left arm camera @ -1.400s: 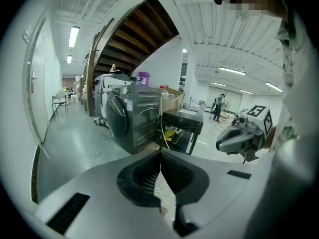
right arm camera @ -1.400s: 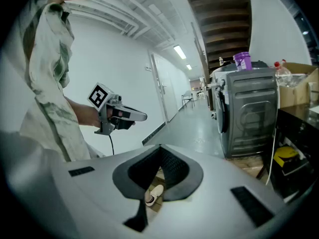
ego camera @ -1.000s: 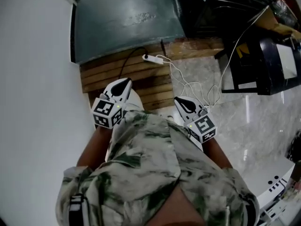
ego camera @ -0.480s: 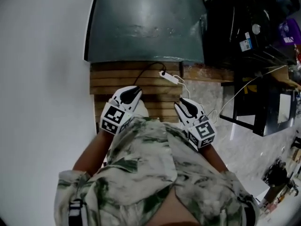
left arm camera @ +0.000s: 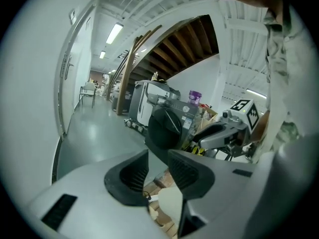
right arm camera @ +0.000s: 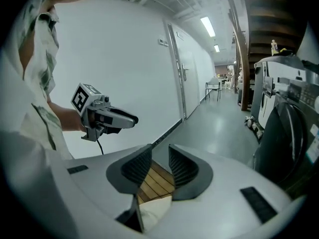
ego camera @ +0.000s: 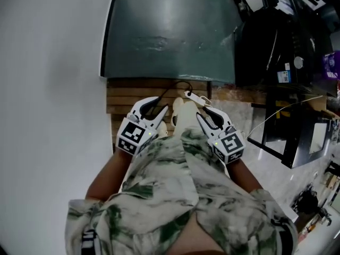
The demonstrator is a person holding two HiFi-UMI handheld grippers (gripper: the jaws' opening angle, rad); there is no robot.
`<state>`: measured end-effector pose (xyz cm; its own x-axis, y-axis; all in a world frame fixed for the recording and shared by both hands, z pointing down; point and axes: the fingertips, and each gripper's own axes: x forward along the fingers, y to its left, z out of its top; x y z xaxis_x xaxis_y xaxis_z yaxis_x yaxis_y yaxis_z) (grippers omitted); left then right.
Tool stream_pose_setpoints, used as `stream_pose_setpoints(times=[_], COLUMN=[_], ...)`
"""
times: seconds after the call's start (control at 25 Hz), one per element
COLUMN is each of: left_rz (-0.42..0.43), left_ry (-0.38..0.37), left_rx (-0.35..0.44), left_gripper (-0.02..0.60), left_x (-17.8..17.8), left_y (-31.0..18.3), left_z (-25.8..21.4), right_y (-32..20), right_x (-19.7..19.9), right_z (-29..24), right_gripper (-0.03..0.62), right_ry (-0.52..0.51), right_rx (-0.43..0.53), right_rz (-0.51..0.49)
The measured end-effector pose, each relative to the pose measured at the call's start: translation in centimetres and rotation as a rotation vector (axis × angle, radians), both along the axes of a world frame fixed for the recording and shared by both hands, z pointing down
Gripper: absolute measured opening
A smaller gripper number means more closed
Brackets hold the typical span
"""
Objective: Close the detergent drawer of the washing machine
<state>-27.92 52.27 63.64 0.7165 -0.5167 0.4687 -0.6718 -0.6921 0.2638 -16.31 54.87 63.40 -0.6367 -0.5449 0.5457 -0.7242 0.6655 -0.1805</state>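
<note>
A front-loading washing machine (left arm camera: pixel 166 127) with a dark round door stands ahead in the left gripper view. It shows at the right edge of the right gripper view (right arm camera: pixel 288 128) and as a dark bulk (ego camera: pixel 265 41) at the head view's upper right. I cannot make out its detergent drawer. My left gripper (ego camera: pixel 161 105) is held close to the person's body, open (left arm camera: pixel 157 159) and empty. My right gripper (ego camera: pixel 202 113) is level beside it. Its jaws have just been opening (right arm camera: pixel 159 156), with nothing between them. Both hang over the wooden slats, well short of the machine.
A wooden slat platform (ego camera: pixel 135 92) lies underfoot, with grey-green floor (ego camera: pixel 170 31) beyond it. A white wall (ego camera: pixel 48 89) runs along the left. A white power strip with cables (ego camera: pixel 194 97) lies on the slats. A black metal frame (ego camera: pixel 287 137) stands at the right.
The person has walked forward, and the grey floor and dark machines now fill more of the head view. Both grippers travelled along, and their fingers, together before, now stand apart.
</note>
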Motion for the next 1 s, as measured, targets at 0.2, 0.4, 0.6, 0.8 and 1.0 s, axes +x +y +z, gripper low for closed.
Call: stream_pose_setpoints(times=[0.2, 0.4, 0.6, 0.8, 1.0], left_rz=[0.007, -0.010, -0.007, 0.005, 0.069], left_ry=[-0.055, -0.100, -0.084, -0.073, -0.065], left_rx=[-0.005, -0.001, 0.005, 0.034, 0.054], left_gripper=[0.115, 0.115, 0.115, 0.115, 0.115], left_x=[1.3, 2.6, 3.9, 2.2, -0.8], left_y=[-8.3, -17.2, -24.0, -32.2, -42.4], left_z=[-1.3, -8.0, -13.1, -14.3, -14.4], right_y=[-9.8, -19.1, -25.0, -31.8, -40.8], right_x=[0.7, 2.4, 3.4, 1.7, -1.2], right_z=[-1.0, -6.3, -10.0, -9.9, -9.7], right_gripper=[0.124, 0.117, 0.110, 0.110, 0.109], right_ry=[-0.021, -0.048, -0.064, -0.046, -0.005], right_rx=[0.025, 0.031, 0.020, 0.011, -0.006], right_rz=[-0.040, -0.047, -0.018, 0.015, 0.089])
